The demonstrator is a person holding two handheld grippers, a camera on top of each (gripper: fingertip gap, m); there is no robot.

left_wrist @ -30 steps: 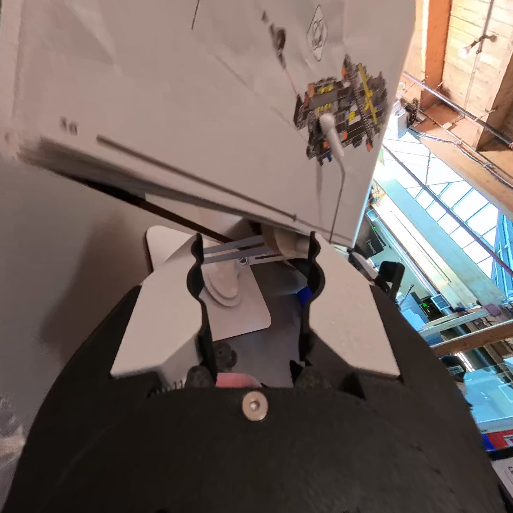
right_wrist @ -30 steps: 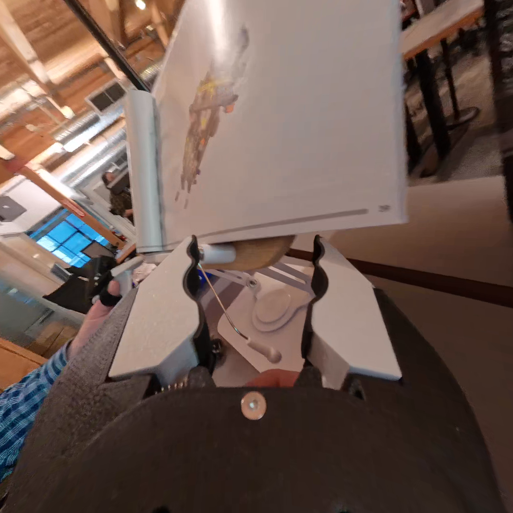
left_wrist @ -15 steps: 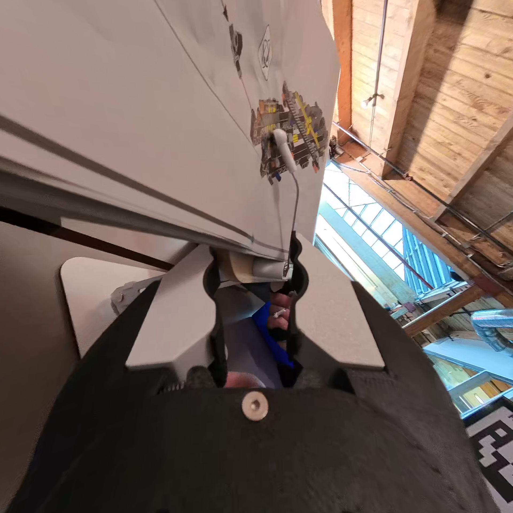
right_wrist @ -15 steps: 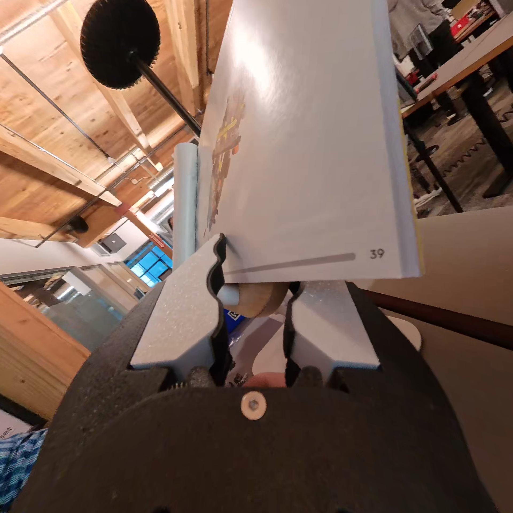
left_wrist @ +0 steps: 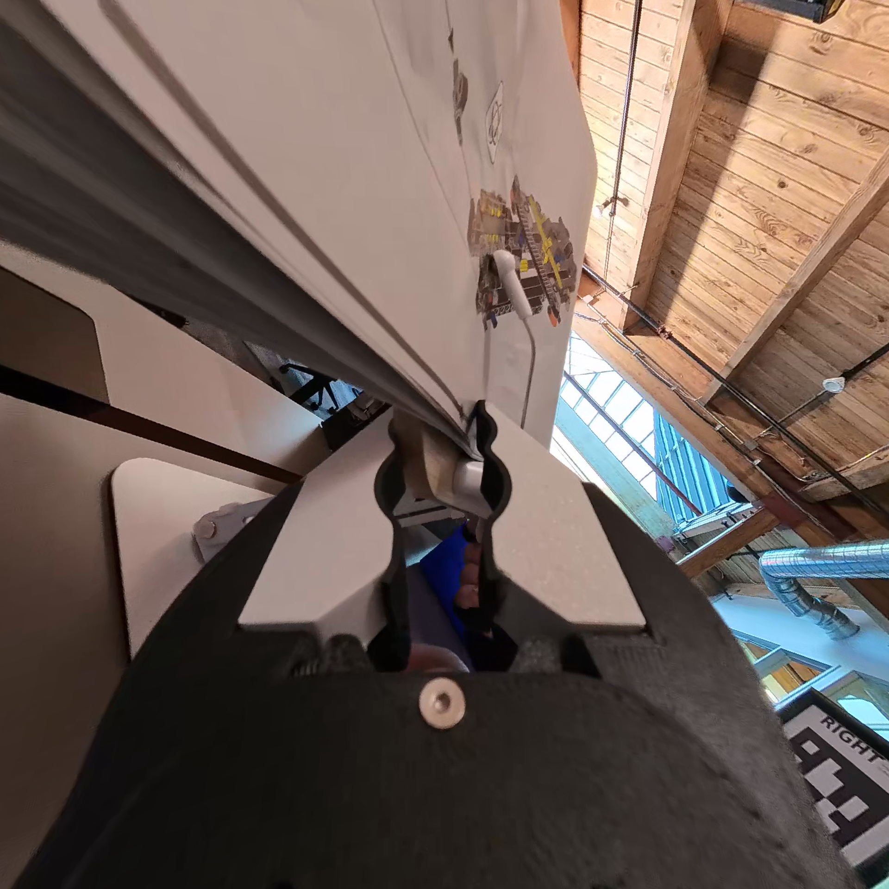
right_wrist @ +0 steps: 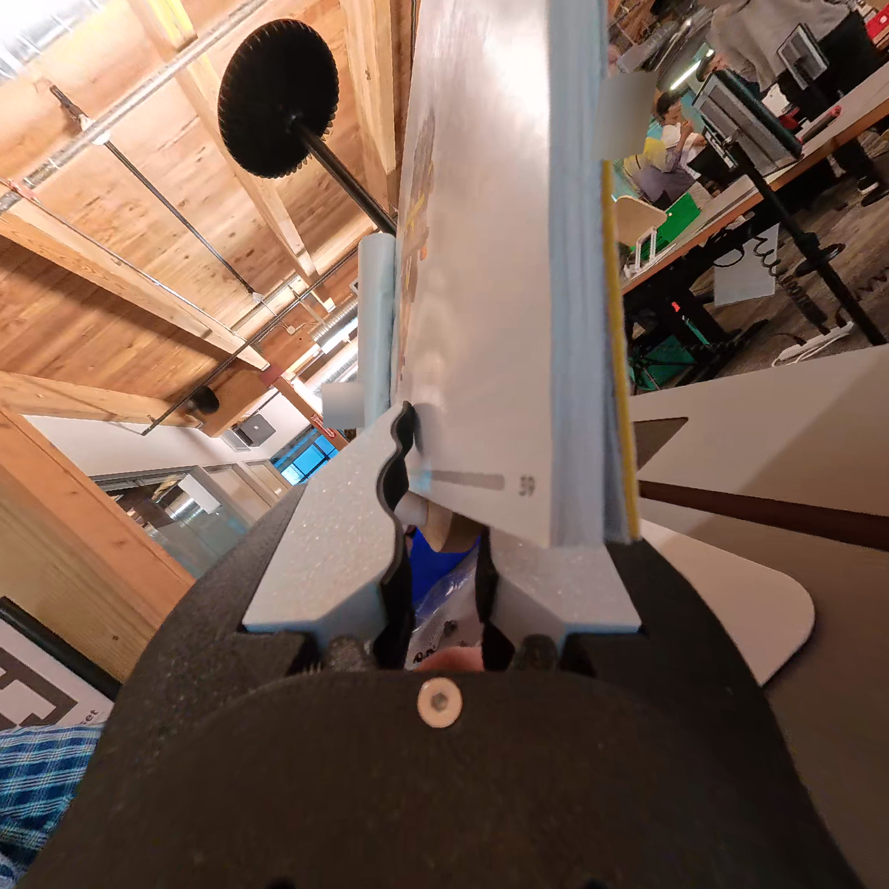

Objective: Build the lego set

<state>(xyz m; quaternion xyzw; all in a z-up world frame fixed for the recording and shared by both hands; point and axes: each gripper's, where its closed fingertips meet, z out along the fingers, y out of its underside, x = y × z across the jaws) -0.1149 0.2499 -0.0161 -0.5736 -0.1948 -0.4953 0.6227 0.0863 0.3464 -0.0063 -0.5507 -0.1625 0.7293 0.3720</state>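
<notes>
The Lego instruction booklet [left_wrist: 336,168] stands open on a book stand, with a model picture [left_wrist: 524,250] on its page under a white page-holder arm [left_wrist: 512,284]. My left gripper [left_wrist: 440,476] is shut on the stand's wooden ledge [left_wrist: 428,466] just under the booklet's lower edge. In the right wrist view the booklet [right_wrist: 481,288] rises edge-on. My right gripper [right_wrist: 445,510] is shut on the same ledge [right_wrist: 440,529], its right fingertip hidden behind the booklet. No loose bricks show outside a bag.
The stand's white base plate [left_wrist: 158,529] lies on a beige table [left_wrist: 48,673] and also shows in the right wrist view [right_wrist: 721,601]. A clear bag of pieces [right_wrist: 447,611] lies below the ledge. A blue plaid sleeve [right_wrist: 33,793] is at lower left. People sit at far tables [right_wrist: 673,139]. Spacing between my two grippers at the tips: around 25 cm.
Both grippers have closed from wide open onto the stand's ledge. Both views have tilted upward, so the booklet looks steeper and nearer.
</notes>
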